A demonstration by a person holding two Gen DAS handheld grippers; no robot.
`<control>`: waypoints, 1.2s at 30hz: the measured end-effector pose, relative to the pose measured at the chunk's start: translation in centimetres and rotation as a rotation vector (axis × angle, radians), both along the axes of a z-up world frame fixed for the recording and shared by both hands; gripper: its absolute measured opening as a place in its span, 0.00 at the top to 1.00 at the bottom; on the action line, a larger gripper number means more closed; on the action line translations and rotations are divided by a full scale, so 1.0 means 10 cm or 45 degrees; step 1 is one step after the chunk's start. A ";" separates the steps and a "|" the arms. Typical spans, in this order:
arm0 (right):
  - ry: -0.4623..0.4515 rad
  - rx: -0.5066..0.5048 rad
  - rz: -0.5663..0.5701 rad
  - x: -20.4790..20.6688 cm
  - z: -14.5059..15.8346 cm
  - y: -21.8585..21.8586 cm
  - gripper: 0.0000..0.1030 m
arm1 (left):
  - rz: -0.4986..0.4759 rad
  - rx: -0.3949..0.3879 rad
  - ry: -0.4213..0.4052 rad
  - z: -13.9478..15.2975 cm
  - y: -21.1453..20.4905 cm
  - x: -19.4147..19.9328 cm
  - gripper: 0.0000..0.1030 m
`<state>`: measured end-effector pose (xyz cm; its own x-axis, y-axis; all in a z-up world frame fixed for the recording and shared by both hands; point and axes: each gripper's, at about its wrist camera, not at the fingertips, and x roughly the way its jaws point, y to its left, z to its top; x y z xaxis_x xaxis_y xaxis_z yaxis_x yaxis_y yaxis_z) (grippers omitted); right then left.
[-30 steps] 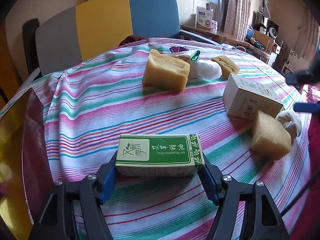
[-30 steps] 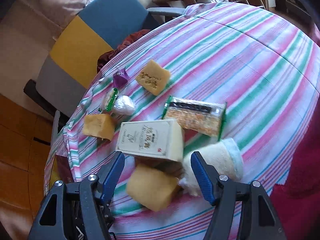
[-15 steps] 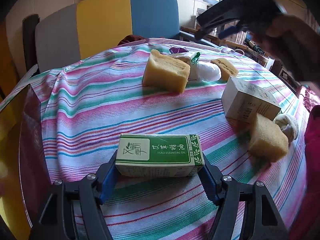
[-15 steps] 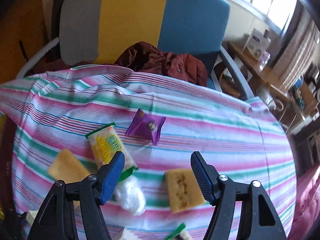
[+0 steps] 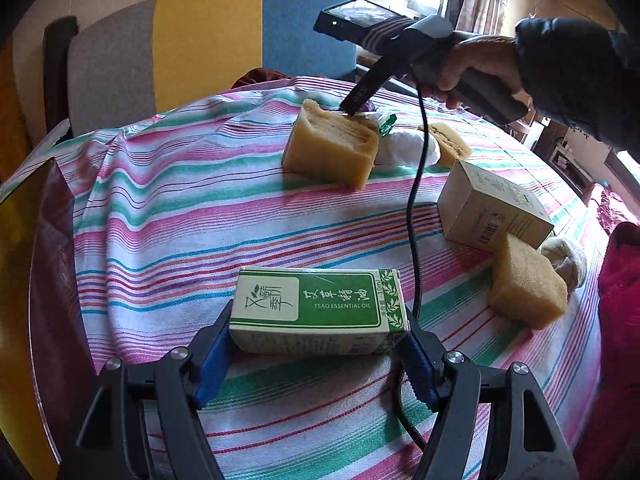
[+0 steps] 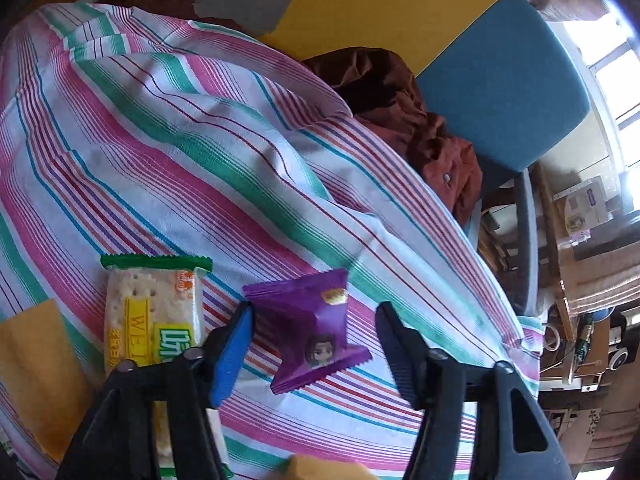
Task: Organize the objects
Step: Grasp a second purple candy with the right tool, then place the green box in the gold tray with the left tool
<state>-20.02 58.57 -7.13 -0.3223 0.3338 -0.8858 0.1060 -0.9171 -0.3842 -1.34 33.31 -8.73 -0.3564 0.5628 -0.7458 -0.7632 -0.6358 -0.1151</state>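
Note:
A green and white essential oil box (image 5: 316, 304) lies on the striped tablecloth (image 5: 180, 208), and my left gripper (image 5: 316, 332) is shut on its two ends. At the far side of the table, my right gripper (image 5: 350, 110) points down behind a yellow sponge block (image 5: 332, 148). In the right wrist view, the right gripper (image 6: 315, 316) straddles a purple snack packet (image 6: 312, 336). Its jaws are closing. The left pad is at the packet's edge and the right pad stands clear of it.
A cracker packet (image 6: 154, 316) lies just left of the purple packet. A beige carton (image 5: 488, 208), another sponge (image 5: 528, 292) and a white cloth (image 5: 568, 256) sit at the right. A black cable (image 5: 414, 208) hangs over the table. A chair (image 5: 208, 44) with a dark red garment (image 6: 400, 112) stands behind.
The right gripper swung from the carton and sponge to the far side of the table, rolled, and came down around the purple packet. Its jaws have narrowed. The left gripper kept still.

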 end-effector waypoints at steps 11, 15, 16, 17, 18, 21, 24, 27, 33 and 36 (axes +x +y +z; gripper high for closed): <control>0.239 -0.220 -0.315 0.47 0.45 0.25 0.70 | -0.001 0.013 0.002 0.00 -0.02 0.00 0.29; 0.394 -0.342 -0.405 0.90 0.89 0.16 0.70 | -0.001 0.012 0.006 0.00 -0.03 0.00 0.29; 0.417 -0.381 -0.419 1.03 0.96 0.11 0.70 | 0.000 0.013 0.005 0.00 -0.03 0.00 0.29; 0.438 -0.431 -0.430 1.17 1.02 0.04 0.70 | 0.002 0.015 0.005 0.00 -0.03 0.00 0.29; 0.457 -0.476 -0.437 1.31 1.05 -0.04 0.70 | 0.003 0.018 0.003 0.00 -0.03 -0.01 0.29; 0.502 -0.576 -0.464 1.79 1.10 -0.27 0.70 | 0.004 0.033 -0.010 0.00 -0.05 -0.03 0.29; 0.535 -0.627 -0.496 2.19 1.02 -0.43 0.70 | 0.004 0.038 -0.015 0.01 -0.05 -0.04 0.30; 0.568 -0.709 -0.559 2.51 0.86 -0.48 0.70 | 0.003 0.057 -0.028 0.03 -0.08 -0.04 0.31; 0.658 -0.836 -0.623 2.68 0.73 -0.44 0.70 | 0.000 0.087 -0.010 0.20 -0.19 0.08 0.31; 0.615 -0.846 -0.628 2.63 0.65 -0.45 0.70 | -0.010 0.126 0.028 0.39 -0.27 0.20 0.31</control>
<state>6.33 54.05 -0.60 -0.6598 0.0069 -0.7514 -0.3839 -0.8627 0.3292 0.69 30.60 -4.80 -0.3674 0.6359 -0.6787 -0.7709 -0.6164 -0.1602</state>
